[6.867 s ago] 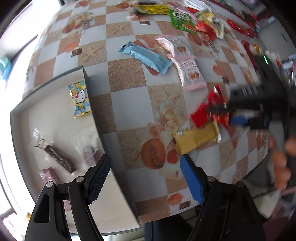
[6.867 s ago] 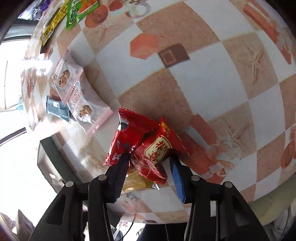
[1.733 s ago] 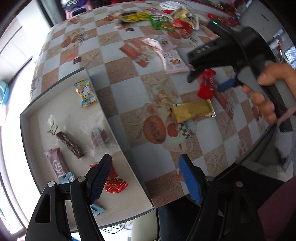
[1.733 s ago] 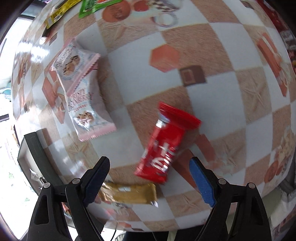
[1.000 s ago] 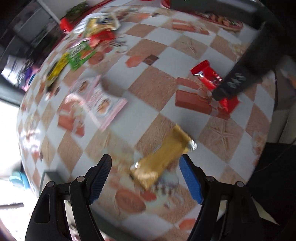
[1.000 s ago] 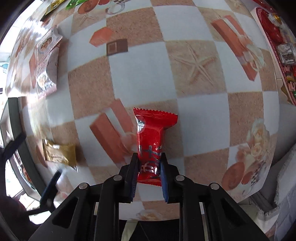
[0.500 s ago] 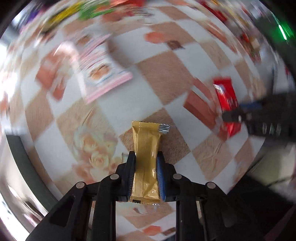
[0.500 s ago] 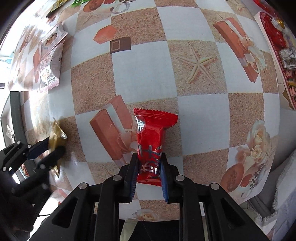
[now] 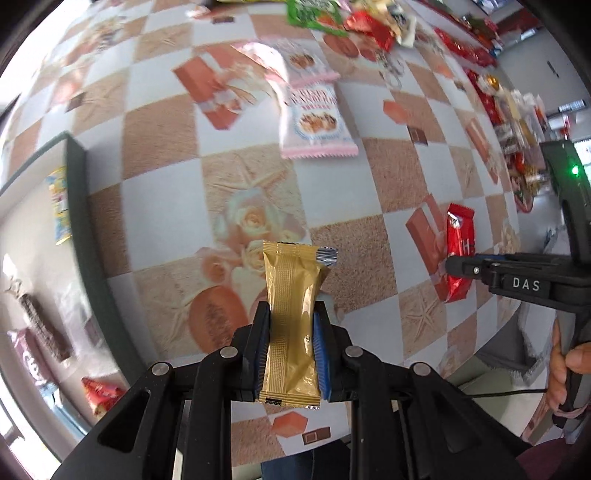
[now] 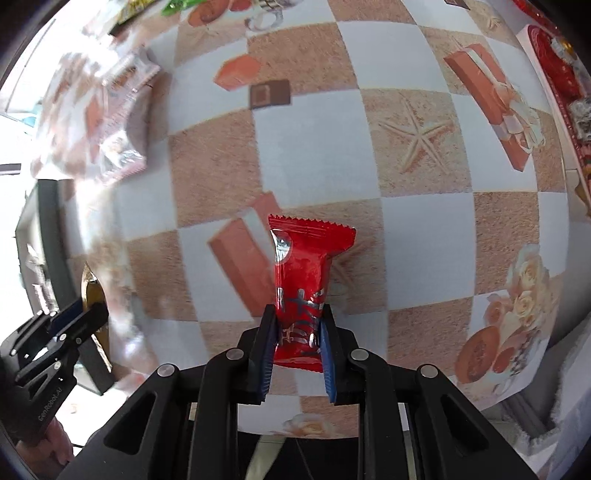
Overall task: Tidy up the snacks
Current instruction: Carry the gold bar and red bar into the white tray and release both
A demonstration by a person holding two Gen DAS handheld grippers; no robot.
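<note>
My left gripper (image 9: 290,325) is shut on a gold snack packet (image 9: 291,314) and holds it above the checkered tablecloth, right of the grey tray (image 9: 79,206). My right gripper (image 10: 298,328) is shut on a red snack packet (image 10: 301,273), held above the cloth; it also shows in the left wrist view (image 9: 458,258) at the right. The tray holds a blue-yellow candy packet (image 9: 61,210), a dark chocolate bar (image 9: 44,328), a small red packet (image 9: 101,393) and others. The left gripper shows at the lower left of the right wrist view (image 10: 74,317).
Two pink biscuit packets (image 9: 314,118) lie on the cloth beyond the tray. A green packet (image 9: 314,13) and several more snacks lie at the far end. The table's front edge (image 9: 491,332) runs close below the right gripper. A hand (image 9: 569,373) grips the right tool.
Both grippers have stayed shut on their packets. The left gripper has lifted the gold packet and swung toward the tray, which is now in its view. The red packet has risen slightly.
</note>
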